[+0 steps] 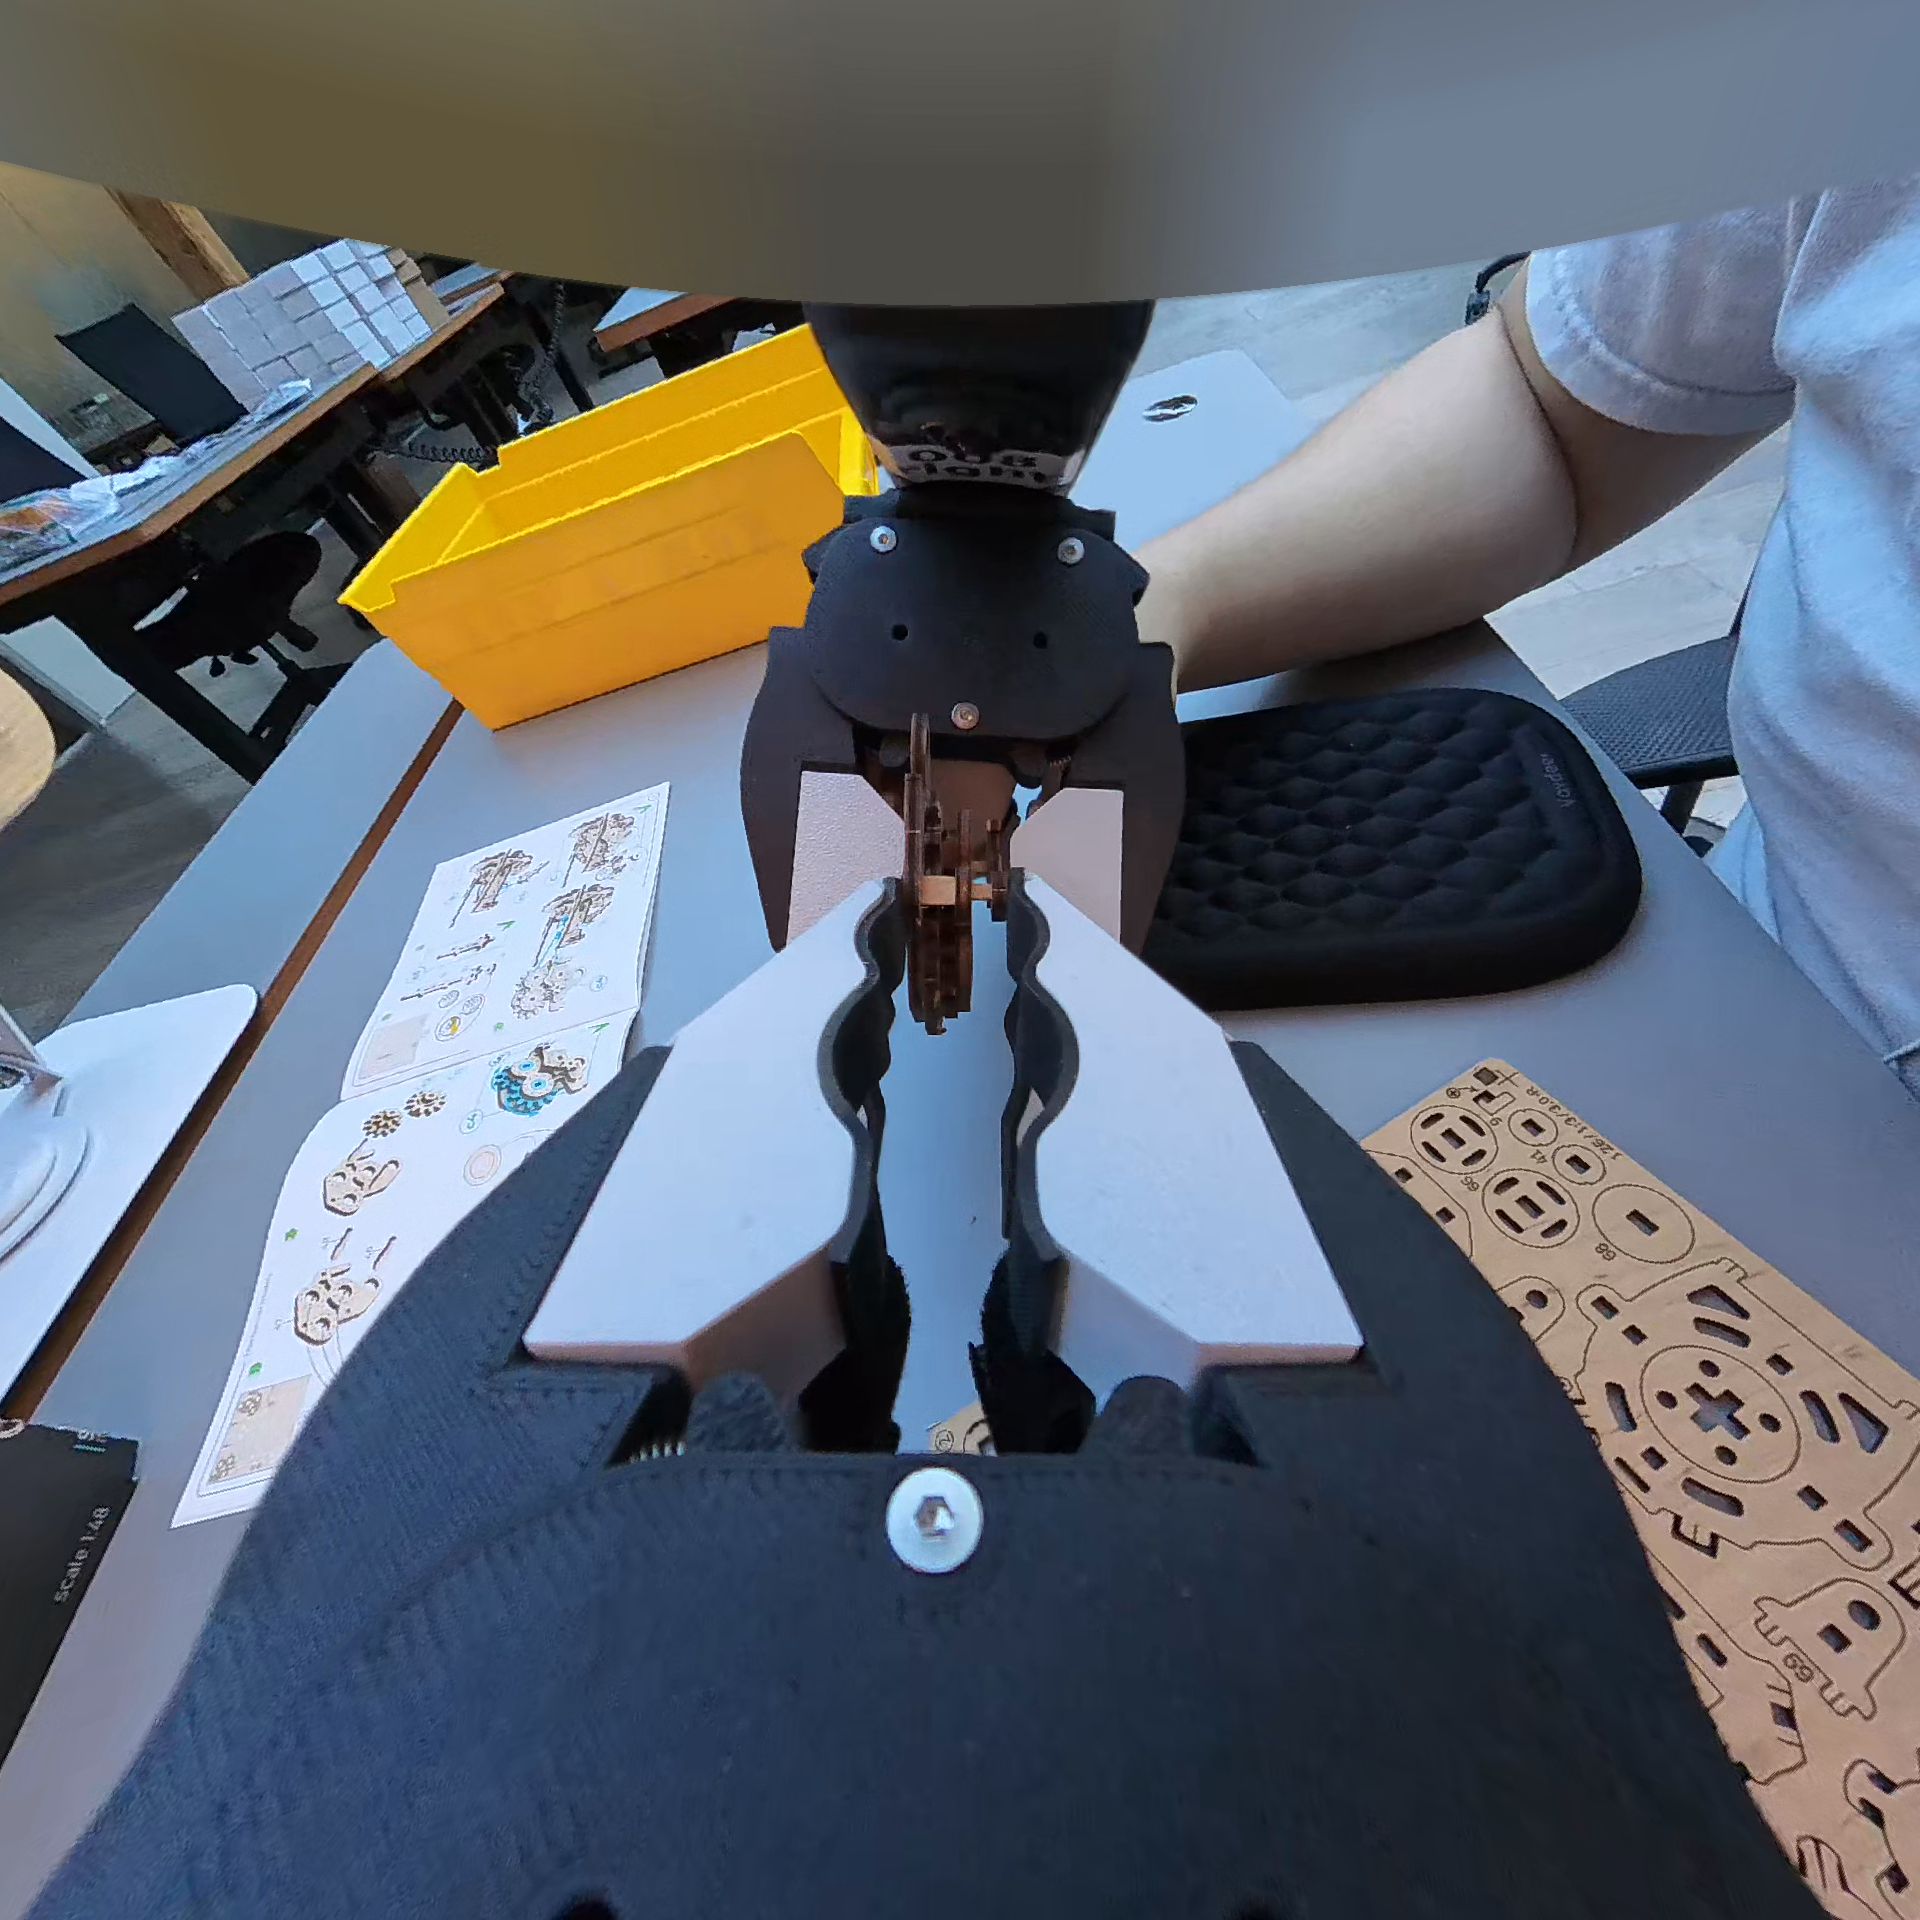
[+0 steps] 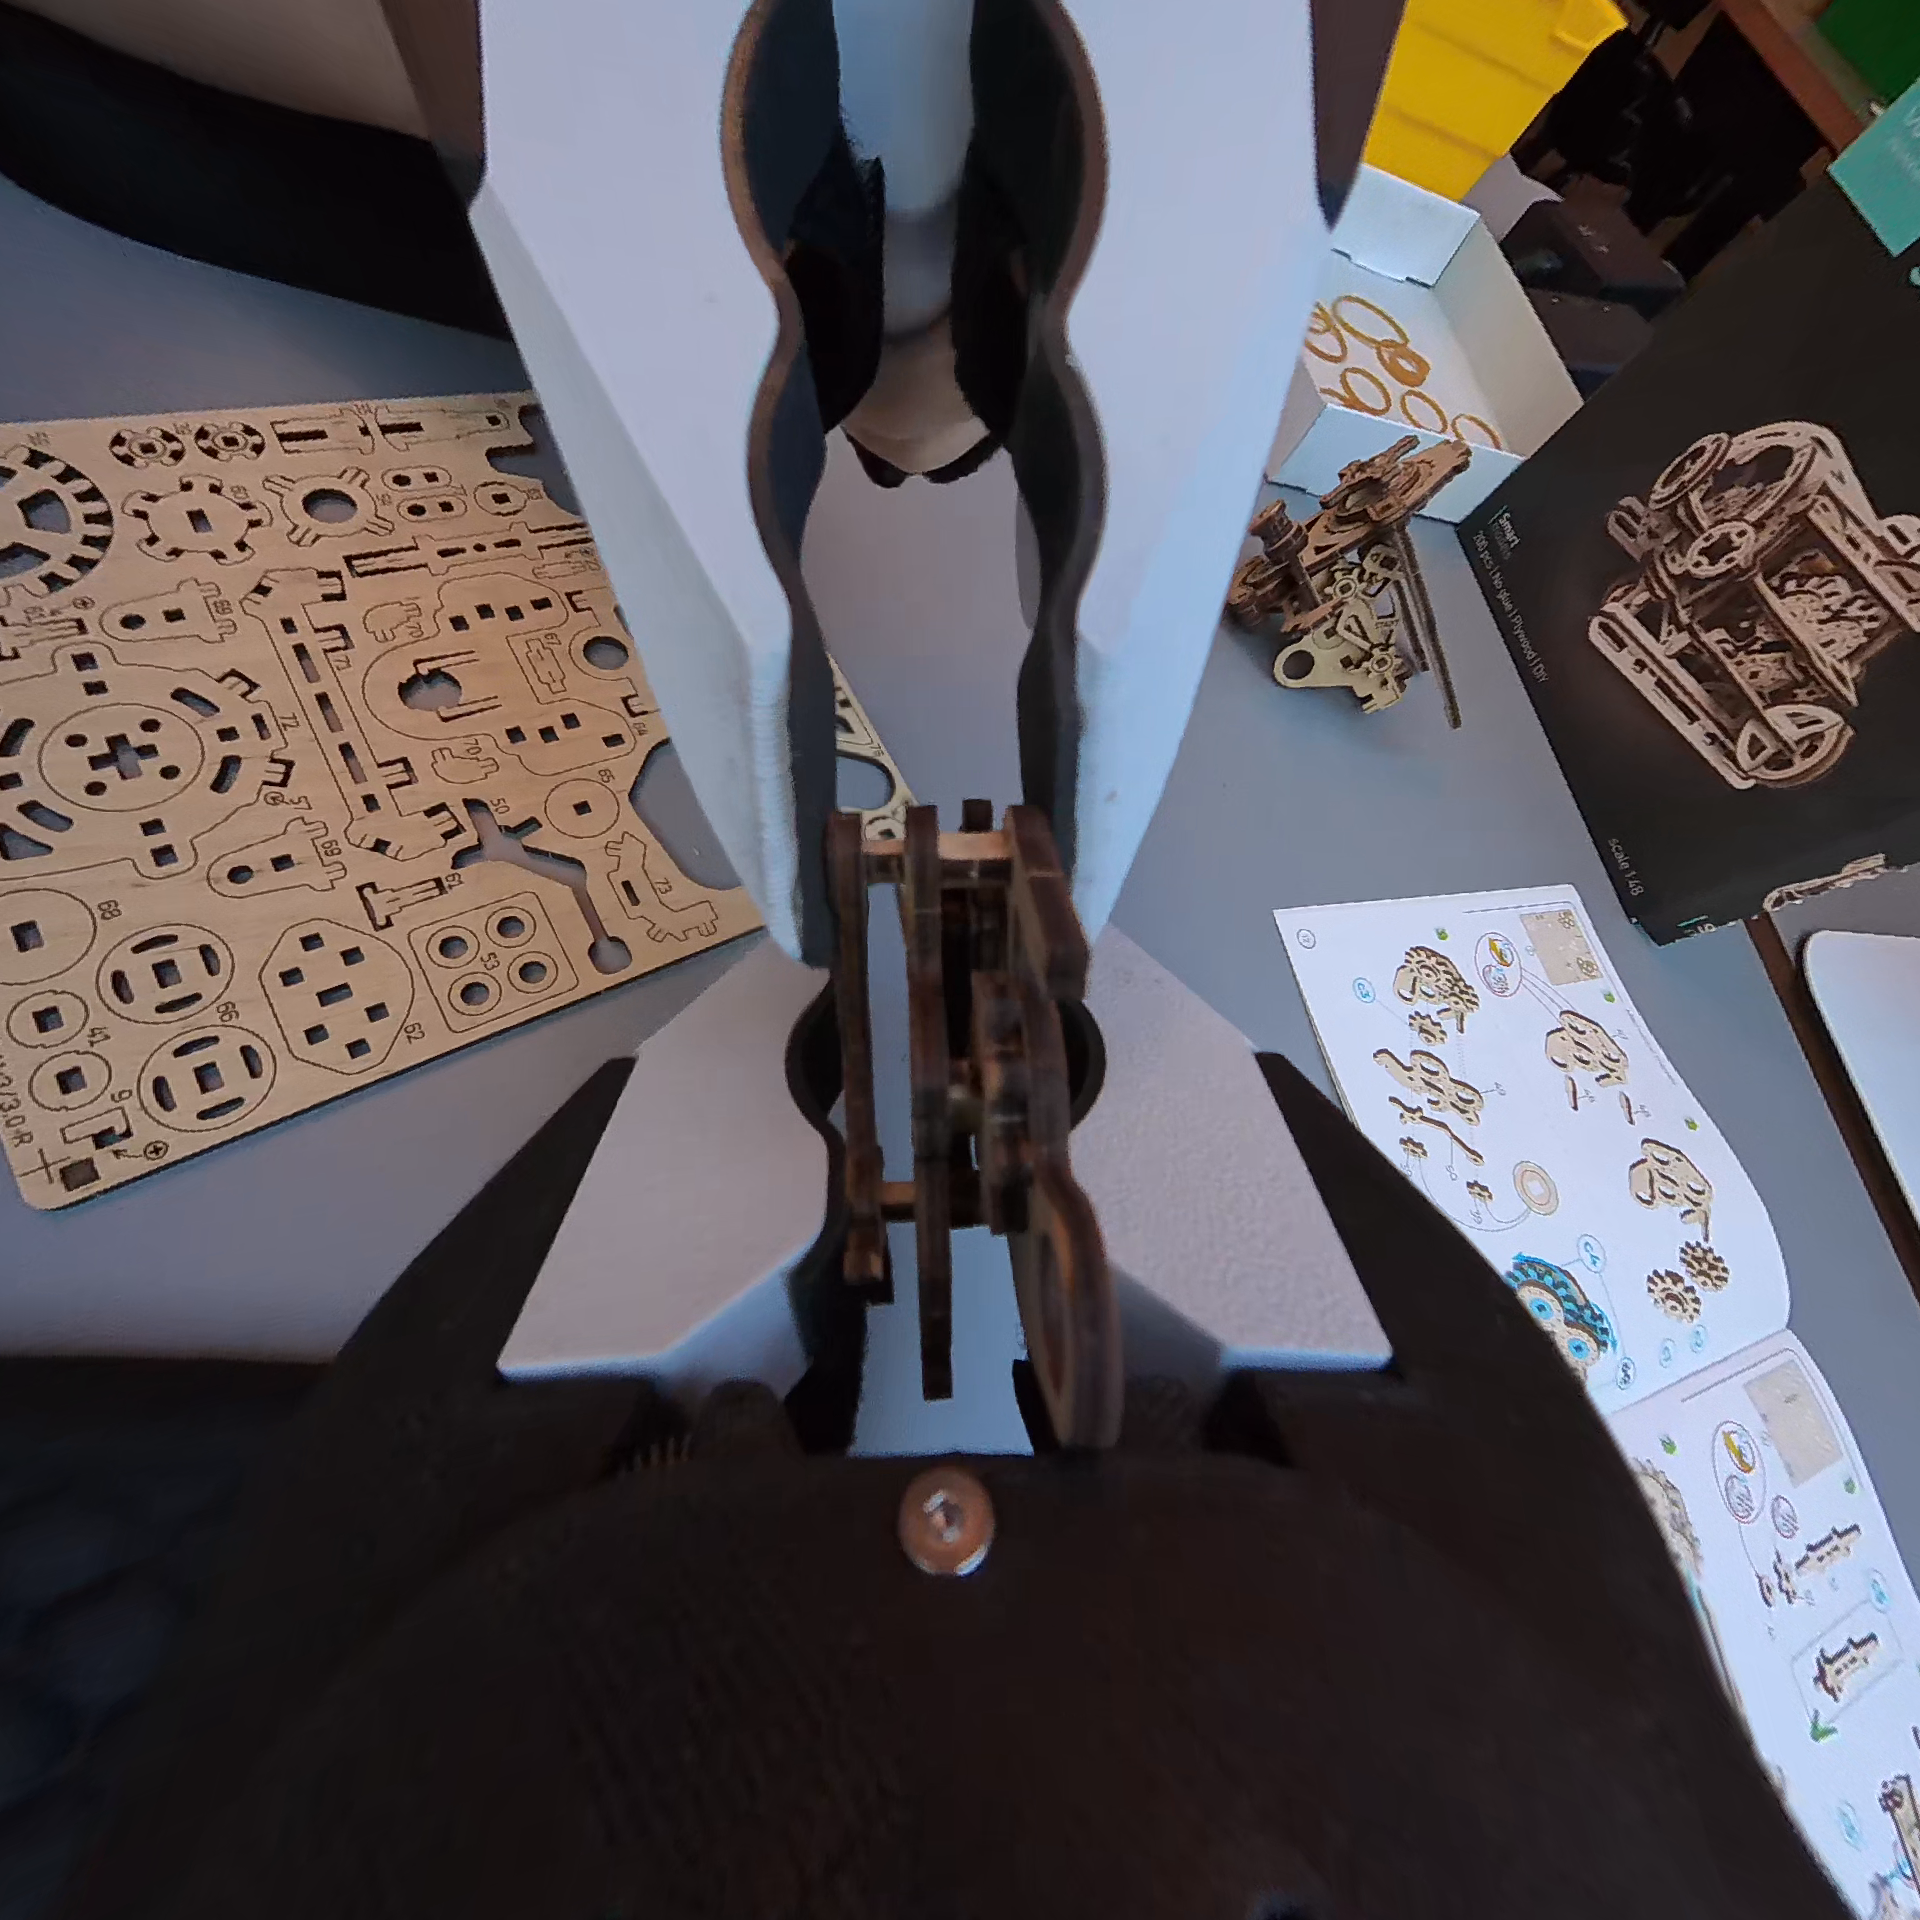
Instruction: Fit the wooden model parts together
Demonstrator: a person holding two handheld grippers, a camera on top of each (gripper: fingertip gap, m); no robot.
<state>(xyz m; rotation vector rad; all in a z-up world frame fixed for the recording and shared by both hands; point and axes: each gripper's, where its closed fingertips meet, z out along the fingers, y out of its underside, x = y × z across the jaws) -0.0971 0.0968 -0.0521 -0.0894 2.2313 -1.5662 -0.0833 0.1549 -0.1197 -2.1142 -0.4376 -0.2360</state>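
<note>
A small dark wooden model assembly (image 2: 951, 1091) of stacked plates and gears is held in the air between both grippers. My right gripper (image 2: 951, 997) is shut on its near part. My left gripper (image 2: 935, 894) comes from the opposite side, and its black wavy pads (image 2: 805, 727) clamp the assembly's far end. In the left wrist view the left gripper (image 1: 956, 894) grips the assembly (image 1: 940, 966) at its tips, and the right gripper (image 1: 961, 831) faces it tip to tip. Much of the assembly is hidden by the fingers.
On the grey table (image 1: 1351, 1049) lie a laser-cut plywood parts sheet (image 2: 312, 779), an open instruction booklet (image 2: 1558, 1195), another built wooden sub-assembly (image 2: 1340, 582), a black model box (image 2: 1714, 644) and a white box of rubber bands (image 2: 1403, 343). A yellow bin (image 1: 623, 561), a black cushion (image 1: 1403, 852) and a person's arm (image 1: 1403, 499) lie beyond.
</note>
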